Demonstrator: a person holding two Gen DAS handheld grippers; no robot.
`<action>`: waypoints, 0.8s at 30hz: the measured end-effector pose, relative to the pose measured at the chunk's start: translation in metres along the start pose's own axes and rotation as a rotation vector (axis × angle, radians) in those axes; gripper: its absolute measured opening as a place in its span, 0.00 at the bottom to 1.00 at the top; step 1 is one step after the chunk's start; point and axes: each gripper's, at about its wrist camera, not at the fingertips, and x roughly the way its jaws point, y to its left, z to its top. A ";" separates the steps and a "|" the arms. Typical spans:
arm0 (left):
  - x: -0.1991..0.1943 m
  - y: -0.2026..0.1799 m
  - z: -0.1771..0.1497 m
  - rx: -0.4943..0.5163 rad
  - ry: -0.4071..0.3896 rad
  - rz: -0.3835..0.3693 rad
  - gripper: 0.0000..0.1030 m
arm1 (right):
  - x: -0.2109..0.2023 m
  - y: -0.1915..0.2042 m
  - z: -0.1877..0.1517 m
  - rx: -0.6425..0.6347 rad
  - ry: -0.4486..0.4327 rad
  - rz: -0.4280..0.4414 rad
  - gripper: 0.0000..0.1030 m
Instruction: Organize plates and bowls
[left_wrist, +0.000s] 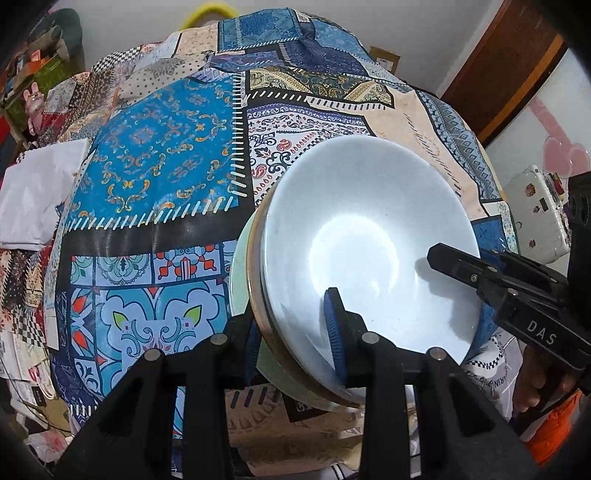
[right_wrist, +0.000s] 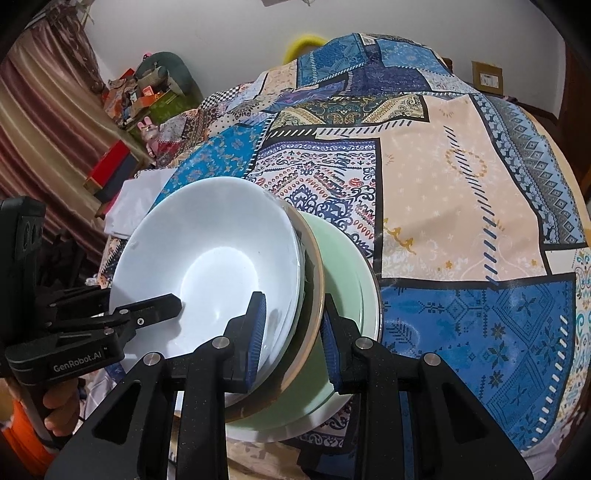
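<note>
A white bowl (left_wrist: 365, 240) sits on top of a stack with a brown-rimmed dish (left_wrist: 255, 280) and a pale green plate (left_wrist: 236, 280) under it. My left gripper (left_wrist: 295, 332) is shut on the stack's rim, one blue pad inside the bowl, the other outside under the stack. My right gripper (right_wrist: 291, 339) is shut on the opposite rim of the same stack: white bowl (right_wrist: 207, 258), brown-rimmed dish (right_wrist: 317, 280), green plate (right_wrist: 347, 280). Each gripper shows in the other's view, the right (left_wrist: 480, 273) and the left (right_wrist: 122, 317). The stack is tilted.
The table wears a patchwork patterned cloth (left_wrist: 166, 155), also in the right wrist view (right_wrist: 461, 203). White folded cloth (left_wrist: 33, 192) lies at the table's left edge. A cluttered shelf (right_wrist: 147, 96) stands behind left; a white case (left_wrist: 535, 210) is at right.
</note>
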 end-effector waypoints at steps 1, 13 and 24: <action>0.000 0.000 0.000 0.000 0.002 0.000 0.32 | -0.001 0.000 0.000 -0.002 -0.002 0.001 0.26; -0.036 0.001 -0.004 0.017 -0.072 0.068 0.32 | -0.052 0.009 0.000 -0.024 -0.118 -0.061 0.26; -0.143 -0.017 -0.020 0.039 -0.378 0.060 0.51 | -0.146 0.064 -0.004 -0.159 -0.386 -0.063 0.38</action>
